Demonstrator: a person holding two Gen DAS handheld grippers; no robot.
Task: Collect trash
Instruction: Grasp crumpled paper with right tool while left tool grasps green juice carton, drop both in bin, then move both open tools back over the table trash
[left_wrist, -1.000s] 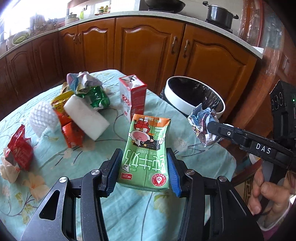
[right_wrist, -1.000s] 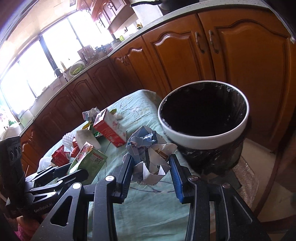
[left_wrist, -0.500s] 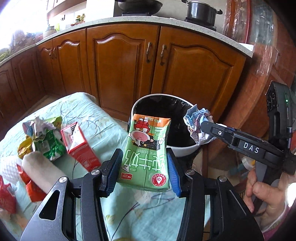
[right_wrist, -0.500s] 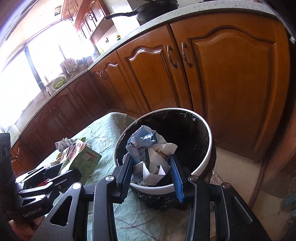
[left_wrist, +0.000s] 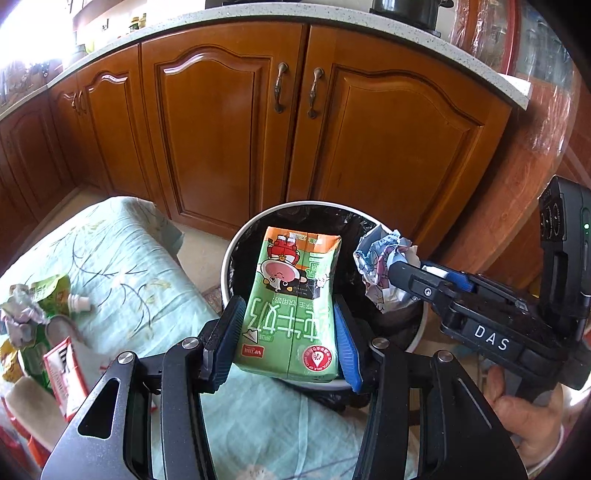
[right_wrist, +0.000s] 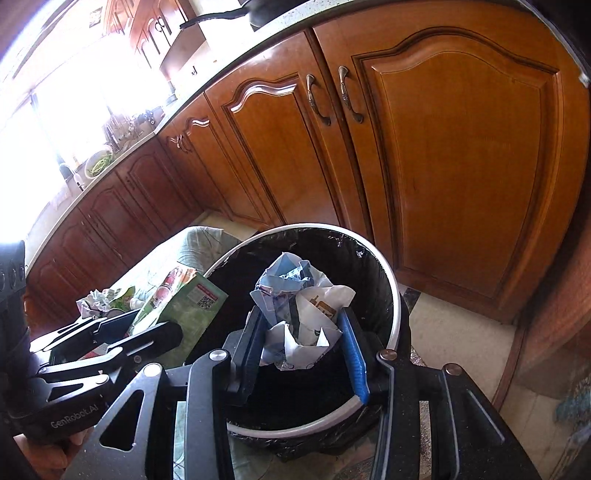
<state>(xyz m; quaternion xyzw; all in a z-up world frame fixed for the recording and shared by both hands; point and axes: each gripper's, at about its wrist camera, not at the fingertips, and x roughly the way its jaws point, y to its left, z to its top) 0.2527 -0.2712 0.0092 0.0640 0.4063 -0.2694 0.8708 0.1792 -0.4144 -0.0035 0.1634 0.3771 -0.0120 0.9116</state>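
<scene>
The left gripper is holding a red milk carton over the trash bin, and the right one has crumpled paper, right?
Not quite: the milk carton in the left gripper is green, not red, as the left wrist view shows. The rest stands: it hangs over the trash bin, and the right gripper has the crumpled paper.

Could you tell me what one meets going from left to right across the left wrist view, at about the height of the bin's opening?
Trash pile on the table → green milk carton → crumpled paper → right gripper.
</scene>
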